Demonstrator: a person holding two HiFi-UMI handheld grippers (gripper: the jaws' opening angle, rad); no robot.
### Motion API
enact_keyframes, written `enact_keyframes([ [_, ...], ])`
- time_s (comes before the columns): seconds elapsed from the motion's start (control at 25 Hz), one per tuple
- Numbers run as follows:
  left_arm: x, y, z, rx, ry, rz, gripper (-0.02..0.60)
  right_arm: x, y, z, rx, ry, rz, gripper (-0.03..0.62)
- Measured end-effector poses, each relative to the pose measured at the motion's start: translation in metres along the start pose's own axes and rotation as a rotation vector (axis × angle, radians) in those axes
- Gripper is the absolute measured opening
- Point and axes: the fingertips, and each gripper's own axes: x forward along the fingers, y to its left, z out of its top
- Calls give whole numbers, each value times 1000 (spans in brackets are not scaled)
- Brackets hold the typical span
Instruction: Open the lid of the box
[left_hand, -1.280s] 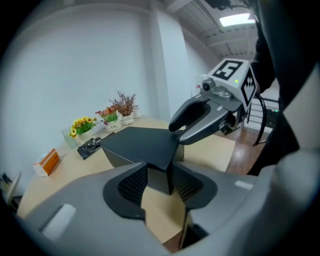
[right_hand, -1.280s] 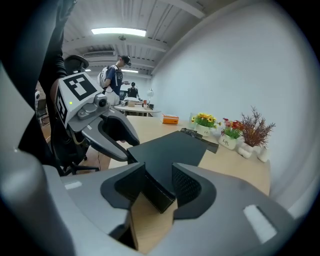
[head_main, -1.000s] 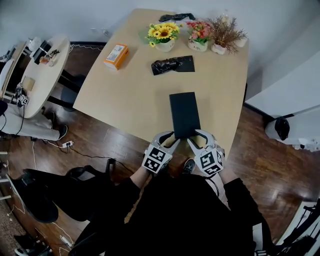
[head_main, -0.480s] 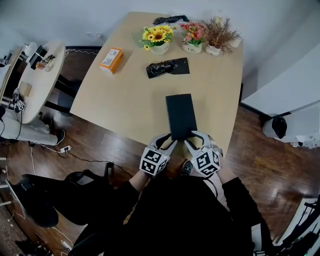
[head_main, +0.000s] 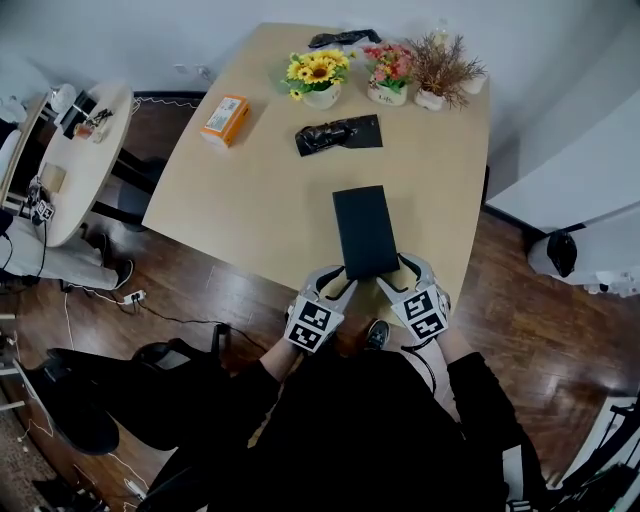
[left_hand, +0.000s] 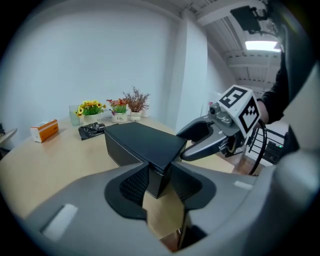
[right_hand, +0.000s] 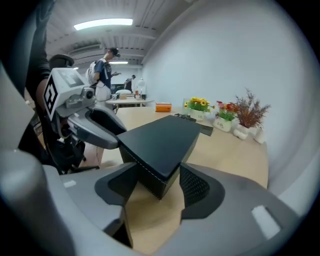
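Note:
A long black box (head_main: 365, 232) lies shut on the wooden table (head_main: 250, 200), with its near end at the table's front edge. My left gripper (head_main: 338, 278) is shut on the box's near left corner (left_hand: 159, 167); both pads press on its sides. My right gripper (head_main: 398, 272) is at the near right corner. Its jaws have just been opening, and the corner (right_hand: 159, 182) stands between them with a gap at the right pad (right_hand: 196, 185). Each gripper view also shows the other gripper: the right gripper (left_hand: 200, 140) and the left gripper (right_hand: 102, 131).
At the table's far end stand three flower pots (head_main: 320, 75), (head_main: 392, 68), (head_main: 445, 72). An orange carton (head_main: 225, 118) and a black plastic bag (head_main: 338, 133) lie behind the box. A round side table (head_main: 75, 150) is at the left. A person (right_hand: 105, 70) stands far off.
The right gripper's jaws have spread apart at the box's corner, and that gripper has shifted slightly and rolled. The left gripper has stayed on its corner.

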Motion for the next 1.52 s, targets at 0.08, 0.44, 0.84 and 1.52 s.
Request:
enact_keyframes([
  [0.08,1,2,-1,-65,-15,-1,115,1,-2,3,58,-20,-5,259],
  [0.44,-2,1,12,-364,-116,-70,140,2,-5,-1,103,-5,33,253],
  [0.84,-14,6,33,-12,-106,72,80,-17,20,29,-336,-74,-154,287],
  [1.52,6,4,7,165,31,13,164,2,-3,-1,114,-10,4,241],
])
